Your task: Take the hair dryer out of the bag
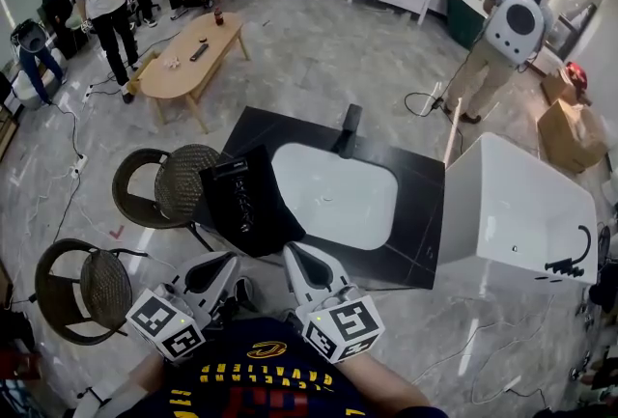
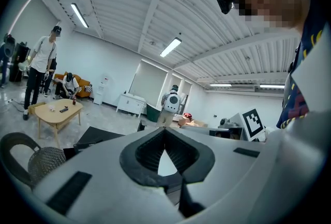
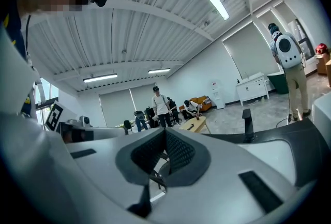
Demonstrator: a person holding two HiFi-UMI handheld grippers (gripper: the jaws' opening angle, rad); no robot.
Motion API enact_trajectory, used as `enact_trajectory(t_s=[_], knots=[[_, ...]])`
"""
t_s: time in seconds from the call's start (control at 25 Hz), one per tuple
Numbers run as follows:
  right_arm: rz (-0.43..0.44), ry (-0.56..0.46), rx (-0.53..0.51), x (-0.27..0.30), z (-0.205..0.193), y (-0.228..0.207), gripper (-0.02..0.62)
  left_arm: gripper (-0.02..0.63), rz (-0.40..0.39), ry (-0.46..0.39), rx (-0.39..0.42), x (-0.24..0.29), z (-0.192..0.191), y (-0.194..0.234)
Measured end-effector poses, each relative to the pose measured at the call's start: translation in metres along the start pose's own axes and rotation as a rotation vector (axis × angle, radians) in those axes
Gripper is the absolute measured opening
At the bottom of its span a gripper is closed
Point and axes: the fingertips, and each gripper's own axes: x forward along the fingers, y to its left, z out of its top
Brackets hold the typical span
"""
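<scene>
A black bag (image 1: 246, 201) lies on the left end of a black counter (image 1: 415, 213), beside its white sink basin (image 1: 338, 194). No hair dryer shows; the bag hides whatever is inside it. My left gripper (image 1: 228, 259) hovers just below the bag's near edge, jaws shut and holding nothing. My right gripper (image 1: 291, 251) sits beside it near the counter's front edge, also shut and holding nothing. In the left gripper view the left gripper (image 2: 165, 141) has its pads pressed together, and the right gripper (image 3: 165, 141) looks the same in its own view.
A black faucet (image 1: 348, 129) stands behind the basin. Two wicker chairs (image 1: 174, 182) (image 1: 89, 286) stand left of the counter, a white tub (image 1: 512, 209) to its right. Farther off are a wooden coffee table (image 1: 193, 54), several people and cardboard boxes (image 1: 570, 131).
</scene>
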Motion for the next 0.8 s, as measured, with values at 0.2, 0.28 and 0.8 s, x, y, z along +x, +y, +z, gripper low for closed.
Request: enact_trajectory(t_s=[0.2, 0.28, 0.8], knots=[[0.005, 0.006, 0.008, 0.007, -0.002, 0.0, 0.009, 0.003, 0.001, 0.007, -0.013, 0.002, 0.001, 0.007], [0.002, 0.009, 0.011, 0.01, -0.002, 0.0, 0.009, 0.003, -0.001, 0.011, -0.016, 0.003, 0.002, 0.01], [-0.042, 0.011, 0.038, 0.038, -0.002, -0.003, 0.009, 0.003, -0.034, 0.041, -0.016, 0.011, 0.009, 0.039]])
